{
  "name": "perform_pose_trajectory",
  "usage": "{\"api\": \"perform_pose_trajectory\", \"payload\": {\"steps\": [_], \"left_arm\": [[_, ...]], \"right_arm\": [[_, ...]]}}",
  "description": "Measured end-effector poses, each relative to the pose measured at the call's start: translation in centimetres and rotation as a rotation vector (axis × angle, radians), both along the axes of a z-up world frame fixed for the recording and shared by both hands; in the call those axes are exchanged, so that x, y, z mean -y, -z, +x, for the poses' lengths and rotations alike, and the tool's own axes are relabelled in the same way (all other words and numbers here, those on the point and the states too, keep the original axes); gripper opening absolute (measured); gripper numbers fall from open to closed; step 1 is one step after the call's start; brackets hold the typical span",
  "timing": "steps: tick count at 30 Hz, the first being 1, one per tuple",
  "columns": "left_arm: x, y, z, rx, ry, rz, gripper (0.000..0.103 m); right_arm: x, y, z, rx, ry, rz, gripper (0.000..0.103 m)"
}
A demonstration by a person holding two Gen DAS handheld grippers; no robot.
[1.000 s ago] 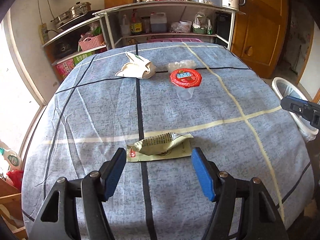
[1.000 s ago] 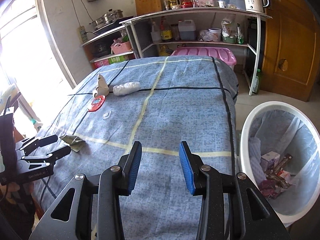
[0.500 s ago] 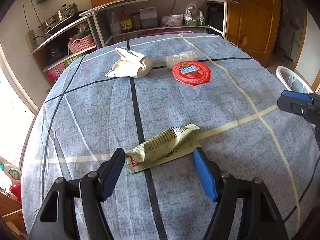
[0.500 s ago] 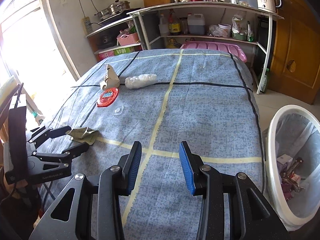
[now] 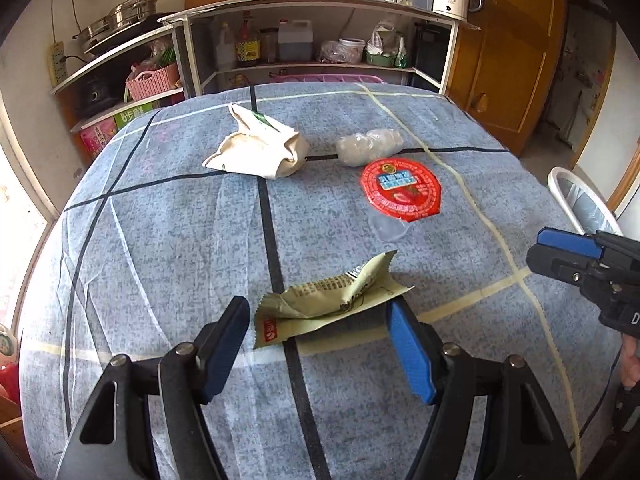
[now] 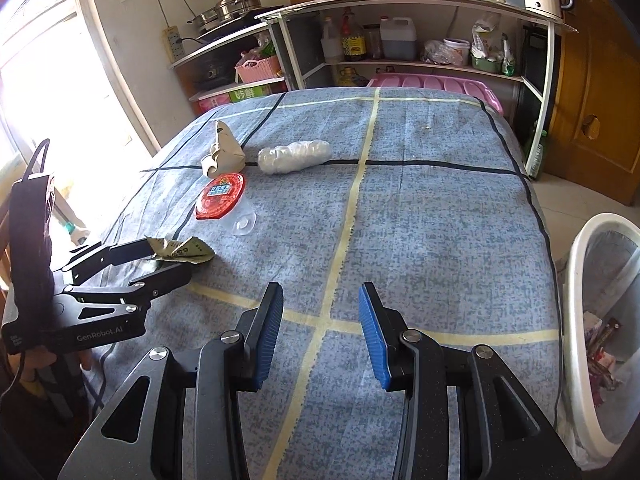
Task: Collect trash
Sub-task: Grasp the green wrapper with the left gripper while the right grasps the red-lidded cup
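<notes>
Left gripper [image 5: 318, 316]: jaws wide apart, straddling green snack wrapper [image 5: 328, 300] lying on blue tablecloth [image 5: 160, 240]; pads not pressing it, nothing held. Right gripper [image 6: 320, 308]: jaws approx. half apart, empty, above bare cloth. Red-lidded cup [image 5: 400, 192], beige wrapper [image 5: 260, 152], clear bag [image 5: 368, 146] lie further back. White bin [image 6: 580, 280] w/ trash stands beside table, right side.

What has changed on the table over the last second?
The left gripper has closed in on the green wrapper, which now lies between its open fingers, not yet gripped. The right gripper has drifted along, empty. The other trash has stayed put.
</notes>
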State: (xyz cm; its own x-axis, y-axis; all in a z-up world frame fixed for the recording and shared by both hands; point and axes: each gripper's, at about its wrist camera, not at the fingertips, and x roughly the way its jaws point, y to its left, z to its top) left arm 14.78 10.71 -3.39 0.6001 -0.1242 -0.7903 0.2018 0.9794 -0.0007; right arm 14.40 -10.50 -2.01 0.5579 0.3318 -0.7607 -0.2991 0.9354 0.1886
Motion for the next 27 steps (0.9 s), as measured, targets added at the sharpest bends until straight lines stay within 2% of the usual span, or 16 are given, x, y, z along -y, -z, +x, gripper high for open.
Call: {"api": "perform_pose_trajectory", "payload": {"steps": [5,10,15,17,20,25,27], "left_arm": [[0.5,0.0,0.4,0.022,0.022,0.038,0.073],[-0.1,0.2,1.5,-0.009,0.025,-0.058,0.072],[-0.5,0.1,1.5,-0.003,0.007,-0.047,0.054],[-1.0,0.0,1.4,-0.002,-0.007,-0.053,0.042],[-2.3,0.0,1.6,-0.01,-0.039,-0.115,0.032],[-3.7,0.1,1.6,-0.005,-0.104,-0.137,0.023],[-4.3,0.1,1.6,-0.002,-0.128,-0.153,0.022]], "right_arm": [[-0.4,0.1,0.5,-0.006,0.003,-0.003,0.04],[-1.1,0.2,1.1,-0.008,0.004,-0.004,0.04],[-2.0,0.5,1.3,-0.018,-0.009,-0.012,0.04],[-2.4,0.6,1.4,-0.016,-0.017,-0.015,0.04],[-3.0,0.6,1.9,-0.016,-0.026,-0.012,0.04],[-4.5,0.4,2.4,-0.001,-0.061,-0.013,0.04],[-5.2,0.5,2.7,0.001,-0.077,-0.015,0.04]]}}
